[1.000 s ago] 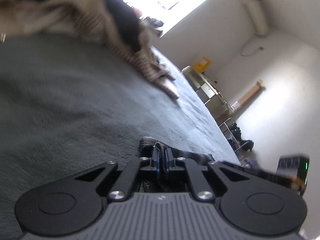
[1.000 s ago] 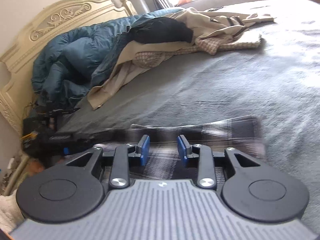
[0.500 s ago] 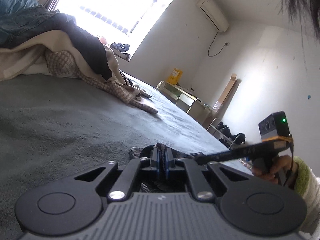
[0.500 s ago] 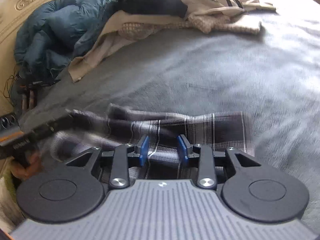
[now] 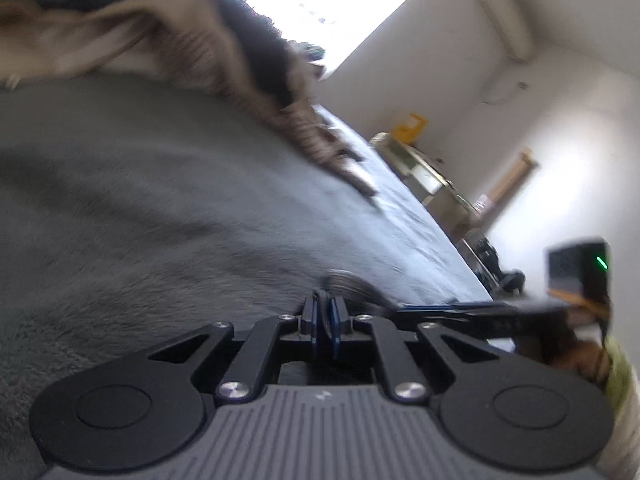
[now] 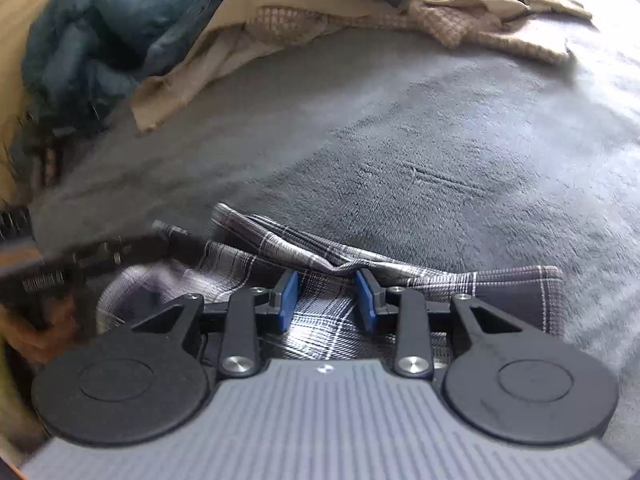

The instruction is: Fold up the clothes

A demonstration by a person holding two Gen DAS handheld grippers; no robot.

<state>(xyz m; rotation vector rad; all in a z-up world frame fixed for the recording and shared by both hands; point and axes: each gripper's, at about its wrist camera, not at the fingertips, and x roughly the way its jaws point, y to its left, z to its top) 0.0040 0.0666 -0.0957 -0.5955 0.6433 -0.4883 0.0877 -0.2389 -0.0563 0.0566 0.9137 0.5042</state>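
A dark plaid garment (image 6: 328,312) lies bunched on the grey bedcover (image 6: 400,140). My right gripper (image 6: 327,300) hovers low over its middle, open; its blue pads (image 6: 289,300) stand apart with the cloth under them and a raised fold just past the tips. My left gripper (image 5: 324,312) pinches an edge of the same garment (image 5: 352,284) between nearly closed pads, and its jaws are opening slightly. In the right wrist view the left gripper (image 6: 172,232) comes in from the left at the garment's left end.
A heap of clothes (image 6: 320,12), beige, checked and black, lies at the far side of the bed beside a blue quilt (image 6: 92,32). Past the bed's end are a cabinet (image 5: 424,168) and white walls. A person's hand (image 5: 580,356) holds the right gripper.
My right gripper has moved forward over the plaid garment and tipped further down. The left view has swung and blurred, with the cloth still between its pads.
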